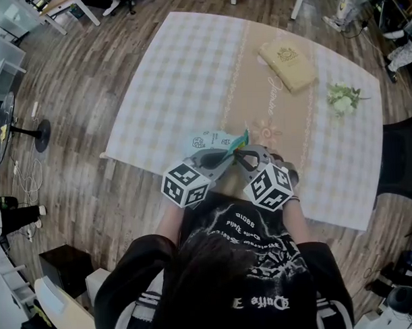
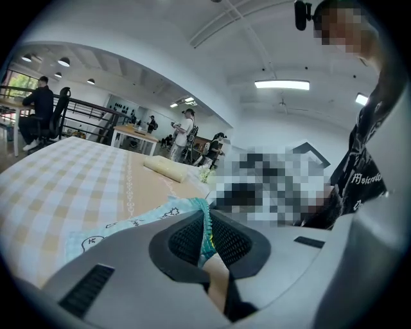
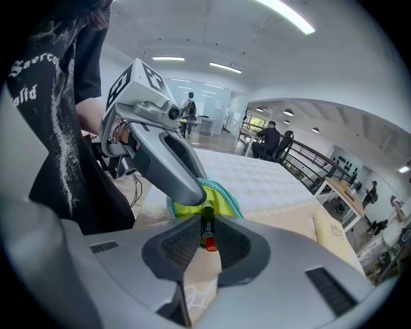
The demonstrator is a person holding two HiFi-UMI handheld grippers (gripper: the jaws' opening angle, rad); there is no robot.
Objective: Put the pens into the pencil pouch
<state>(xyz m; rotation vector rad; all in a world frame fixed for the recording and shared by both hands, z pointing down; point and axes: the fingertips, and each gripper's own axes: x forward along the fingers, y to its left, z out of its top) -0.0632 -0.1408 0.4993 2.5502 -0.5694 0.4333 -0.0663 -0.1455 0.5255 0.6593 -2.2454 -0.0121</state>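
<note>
With the left gripper [image 2: 207, 234] clamped on the pencil pouch [image 3: 215, 197] rim, the right gripper [image 3: 205, 226], closed on the pen [image 3: 208, 243], should push it deep inside before letting go.

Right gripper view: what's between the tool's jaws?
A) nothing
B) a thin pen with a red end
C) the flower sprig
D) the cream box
B: the right tool is closed on a thin dark pen with a red end, and the pen points at the open, yellow-lined mouth of the pouch.
</note>
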